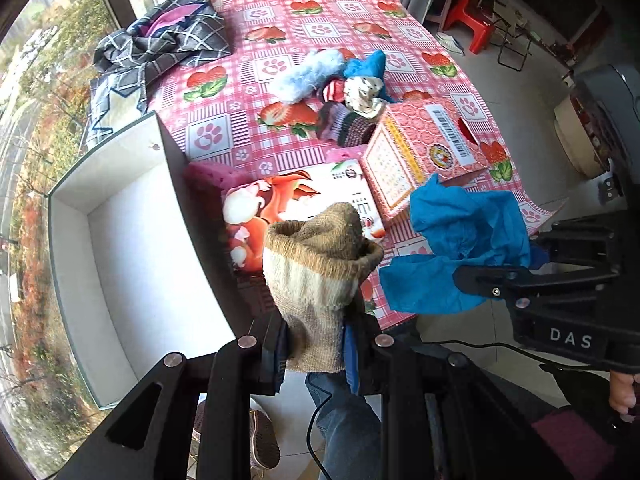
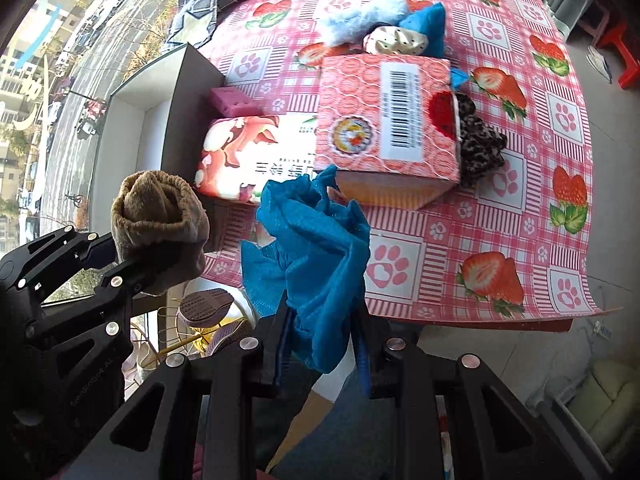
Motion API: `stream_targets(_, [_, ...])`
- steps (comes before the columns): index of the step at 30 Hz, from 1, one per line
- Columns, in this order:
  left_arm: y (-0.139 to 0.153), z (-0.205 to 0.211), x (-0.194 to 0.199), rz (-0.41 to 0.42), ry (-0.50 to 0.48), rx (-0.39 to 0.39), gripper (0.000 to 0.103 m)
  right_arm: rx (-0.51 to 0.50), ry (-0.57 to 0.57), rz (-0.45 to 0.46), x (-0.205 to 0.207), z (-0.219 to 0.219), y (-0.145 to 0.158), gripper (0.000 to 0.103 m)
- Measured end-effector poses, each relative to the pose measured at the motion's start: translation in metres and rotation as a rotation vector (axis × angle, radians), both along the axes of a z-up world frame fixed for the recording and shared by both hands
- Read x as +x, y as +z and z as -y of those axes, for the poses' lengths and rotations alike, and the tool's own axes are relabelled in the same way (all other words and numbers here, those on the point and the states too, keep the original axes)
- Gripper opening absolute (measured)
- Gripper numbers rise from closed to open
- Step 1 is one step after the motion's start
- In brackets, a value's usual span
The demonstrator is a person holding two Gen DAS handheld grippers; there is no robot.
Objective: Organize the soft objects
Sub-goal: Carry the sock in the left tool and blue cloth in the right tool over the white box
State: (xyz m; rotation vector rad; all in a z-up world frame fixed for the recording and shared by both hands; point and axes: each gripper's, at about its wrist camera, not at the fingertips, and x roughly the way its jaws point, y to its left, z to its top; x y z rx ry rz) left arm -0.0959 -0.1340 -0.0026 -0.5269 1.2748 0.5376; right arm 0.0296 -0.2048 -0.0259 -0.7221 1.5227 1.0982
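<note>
Left claw [image 1: 314,354]: you have it clamped on one beige sock [image 1: 320,276], cuff up.
Right claw [image 2: 320,354]: clamped on one crumpled blue cloth [image 2: 316,256], just right of the sock.
Boxes: three ahead of your claws on the table [image 1: 288,12]. The grey open box [image 1: 120,240] left of the left claw shows only its bare white inside; the fox-print box [image 1: 304,208] is shut; the pink patterned box [image 1: 424,152] has red fabric showing in its cut-out.
Loose pile: several soft items [image 1: 340,80] lie beyond the pink box; count unclear.
Sponge: one pink sponge [image 1: 210,174] beside the fox-print box.
</note>
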Motion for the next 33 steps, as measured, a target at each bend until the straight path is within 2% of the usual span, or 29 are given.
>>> stream_targets(7, [0.004,-0.036,-0.045,0.007,0.14,0.016,0.025,0.024,0.079,0.022,-0.03,-0.041,0.009,0.028])
stream_targets(20, [-0.004,-0.072,-0.109,-0.006,0.355,0.019,0.025,0.05,0.242,0.029,-0.086,-0.097,0.017,0.028])
stream_targets(27, [-0.012,-0.086,-0.131,-0.025,0.465,0.015,0.025,0.051,0.283,0.036,-0.105,-0.113,0.02,0.028])
stream_targets(33, [-0.021,-0.093,-0.142,-0.034,0.509,-0.005,0.025,0.051,0.315,0.052,-0.116,-0.12,0.023,0.028])
